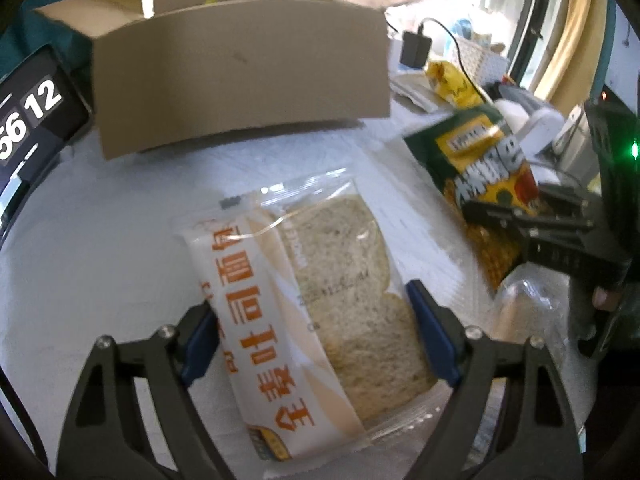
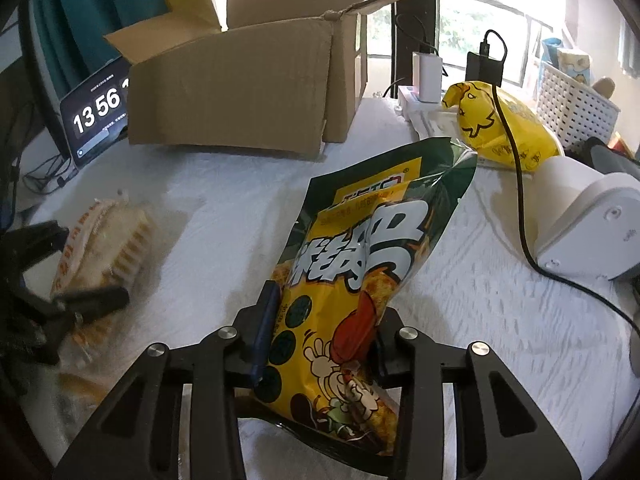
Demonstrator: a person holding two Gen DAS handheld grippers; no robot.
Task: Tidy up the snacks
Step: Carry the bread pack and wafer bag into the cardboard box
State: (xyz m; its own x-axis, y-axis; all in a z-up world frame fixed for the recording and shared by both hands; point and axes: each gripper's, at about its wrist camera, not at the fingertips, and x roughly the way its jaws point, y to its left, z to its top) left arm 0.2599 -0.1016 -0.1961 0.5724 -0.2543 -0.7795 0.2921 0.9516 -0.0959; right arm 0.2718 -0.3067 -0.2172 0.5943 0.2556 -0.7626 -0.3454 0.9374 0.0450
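Left gripper [image 1: 316, 344], fingers pinching the clear-wrapped sliced-bread packet [image 1: 304, 304]; right gripper [image 2: 320, 340], fingers clamping the green-and-yellow crisp bag [image 2: 360, 272]; both just above the white-clothed tabletop [image 2: 208, 248], presumably bound for the open brown cardboard box [image 2: 240, 84].

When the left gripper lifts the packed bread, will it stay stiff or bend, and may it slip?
The bread pack will probably sag: soft slices in thin film, overhanging the left gripper. The glossy wrapper may slip against the pads. Hard squeezing would likely crush the slices. It looks light for its size.
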